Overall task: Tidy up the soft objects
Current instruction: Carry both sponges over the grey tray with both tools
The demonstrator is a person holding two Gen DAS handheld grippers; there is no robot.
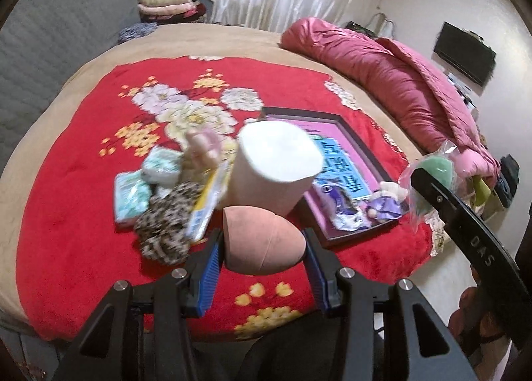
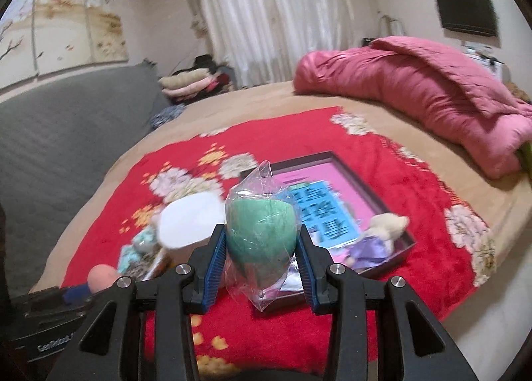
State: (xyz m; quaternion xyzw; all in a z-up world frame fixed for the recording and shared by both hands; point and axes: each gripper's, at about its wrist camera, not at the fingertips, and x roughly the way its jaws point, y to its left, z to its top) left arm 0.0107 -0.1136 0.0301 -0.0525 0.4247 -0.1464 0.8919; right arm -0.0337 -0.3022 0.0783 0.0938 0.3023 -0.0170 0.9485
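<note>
Blue pads on the left gripper are squeezed onto a peach egg-shaped sponge, held up off the red floral blanket. Same deal on the other side: the right gripper is clamped on a green sponge that's inside a clear plastic bag, also up in the air.

Just past the peach sponge there's a white roll standing upright. Left of it sits a pile: leopard-print scrunchie, a couple of tissue packs. To the right is a dark tray with a pink liner, a little doll in a purple dress near its corner. Far right, a rolled pink quilt.
</note>
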